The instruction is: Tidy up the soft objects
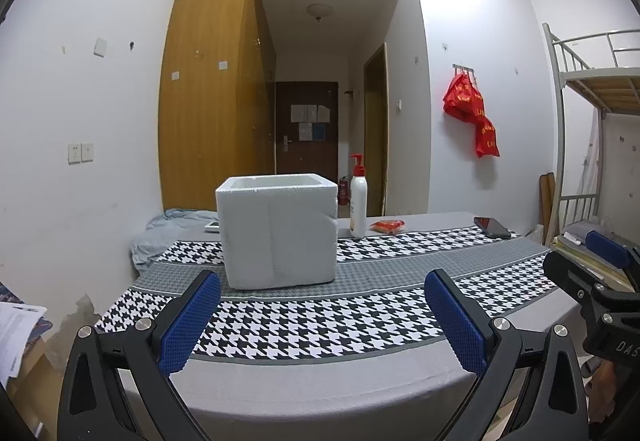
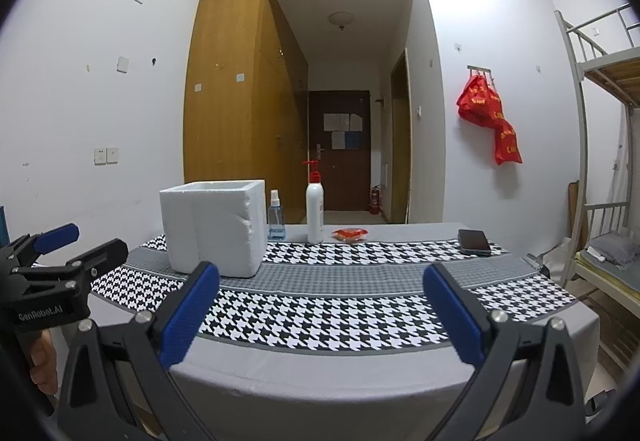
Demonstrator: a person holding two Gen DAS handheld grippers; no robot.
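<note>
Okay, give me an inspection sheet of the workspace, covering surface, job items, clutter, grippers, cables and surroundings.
Surface: table under a grey cloth with houndstooth bands.
Job's things: white foam box, open top, inside hidden; small red packet at the far edge.
Clutter: pump bottle, spray bottle behind the box, phone.
Grippers: left gripper open, empty; right gripper open, empty; both over the near edge.
Cables: nothing seen.
Surroundings: wooden wardrobe, dark door, red bags hung on the wall, bunk bed to the right.
</note>
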